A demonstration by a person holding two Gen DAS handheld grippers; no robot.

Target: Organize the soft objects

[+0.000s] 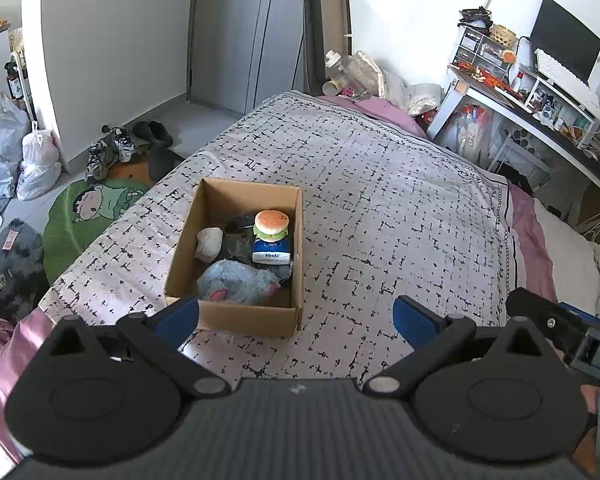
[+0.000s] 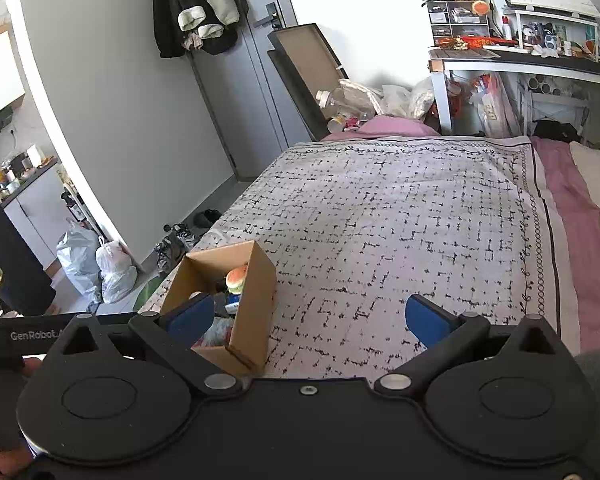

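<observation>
Left wrist view: cardboard box (image 1: 236, 316) at bed's (image 1: 380, 184) left edge; left gripper (image 1: 296, 314) and right gripper (image 2: 310, 316) wide, empty. Nudging risks toppling it floorward.

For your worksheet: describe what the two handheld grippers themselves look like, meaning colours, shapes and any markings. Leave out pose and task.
Both grippers are matte black with blue pads on the fingers. The left gripper has round pivot housings, silver pins and a ribbed body. The right gripper looks alike, with a screw at centre. White "GenRobot" lettering marks the black bar seen at the right-wrist view's left edge.
</observation>
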